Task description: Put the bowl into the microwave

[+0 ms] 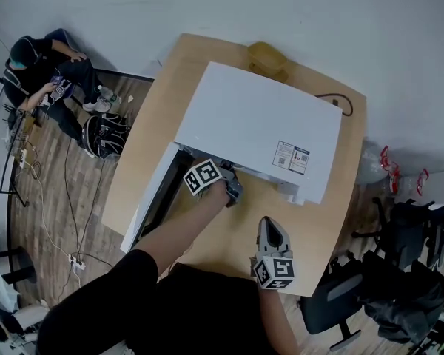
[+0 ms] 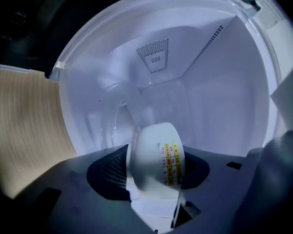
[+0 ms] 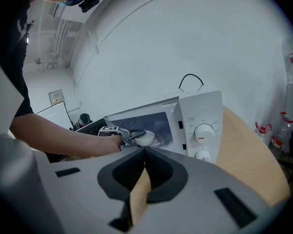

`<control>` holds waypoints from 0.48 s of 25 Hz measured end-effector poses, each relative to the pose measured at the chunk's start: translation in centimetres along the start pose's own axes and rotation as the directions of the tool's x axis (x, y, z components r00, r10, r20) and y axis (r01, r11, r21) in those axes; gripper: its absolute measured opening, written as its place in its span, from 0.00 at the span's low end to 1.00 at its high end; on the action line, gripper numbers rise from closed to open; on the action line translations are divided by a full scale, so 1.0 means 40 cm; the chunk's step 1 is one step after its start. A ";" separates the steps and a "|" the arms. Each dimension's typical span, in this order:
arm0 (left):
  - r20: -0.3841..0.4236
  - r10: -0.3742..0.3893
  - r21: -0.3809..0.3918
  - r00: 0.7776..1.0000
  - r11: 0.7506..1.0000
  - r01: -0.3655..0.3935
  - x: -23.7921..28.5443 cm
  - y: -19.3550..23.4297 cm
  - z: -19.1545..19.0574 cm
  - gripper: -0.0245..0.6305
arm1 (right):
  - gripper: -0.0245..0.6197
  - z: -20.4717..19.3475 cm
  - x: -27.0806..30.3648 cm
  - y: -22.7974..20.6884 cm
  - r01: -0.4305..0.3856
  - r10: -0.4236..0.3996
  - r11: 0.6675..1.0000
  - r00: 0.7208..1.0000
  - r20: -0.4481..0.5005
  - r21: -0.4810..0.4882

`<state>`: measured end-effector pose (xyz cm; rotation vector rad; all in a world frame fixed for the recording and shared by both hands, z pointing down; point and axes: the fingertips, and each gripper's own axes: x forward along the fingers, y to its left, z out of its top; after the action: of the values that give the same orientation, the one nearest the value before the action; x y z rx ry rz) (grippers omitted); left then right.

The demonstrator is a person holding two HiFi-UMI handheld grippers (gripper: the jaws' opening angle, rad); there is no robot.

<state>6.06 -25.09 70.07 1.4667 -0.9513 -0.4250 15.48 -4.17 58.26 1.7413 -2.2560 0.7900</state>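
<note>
Head view: microwave (image 1: 259, 124) on wooden table (image 1: 144, 146) near wall (image 1: 318, 13).

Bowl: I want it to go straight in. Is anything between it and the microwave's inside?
Nothing visible does. The door stands open at the left. The bowl is clamped in the left hand-held gripper at the mouth of the microwave, and the cavity ahead holds only its glass turntable.

The bowl (image 2: 149, 155) is showing white with a yellow-and-red gridded label (image 2: 171, 163); the microwave (image 1: 259, 120) is gleaming white, the table (image 1: 233, 237) showing pale wood grain.
</note>
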 end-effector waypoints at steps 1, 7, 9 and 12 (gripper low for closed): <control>-0.002 0.007 0.024 1.000 1.000 -0.007 0.006 -0.002 0.003 0.37 | 0.13 -0.001 -0.001 -0.003 0.001 -0.001 1.000 1.000 -0.001 -0.002; 0.027 0.054 0.142 0.998 0.988 -0.057 0.037 -0.012 0.030 0.37 | 0.13 -0.005 -0.009 -0.025 0.014 -0.014 1.000 1.000 -0.001 -0.005; 0.046 0.095 0.205 0.994 0.973 -0.102 0.040 -0.004 0.042 0.37 | 0.13 -0.013 -0.008 -0.031 0.021 -0.021 1.000 1.000 -0.008 -0.013; 0.041 0.124 0.270 0.991 0.954 -0.130 0.047 -0.002 0.039 0.37 | 0.13 -0.031 -0.008 -0.036 0.029 -0.029 0.999 0.999 -0.025 -0.022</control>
<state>6.02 -27.54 70.27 1.6388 -1.1516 -0.2232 16.73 -3.50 59.60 1.7403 -2.2094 0.7744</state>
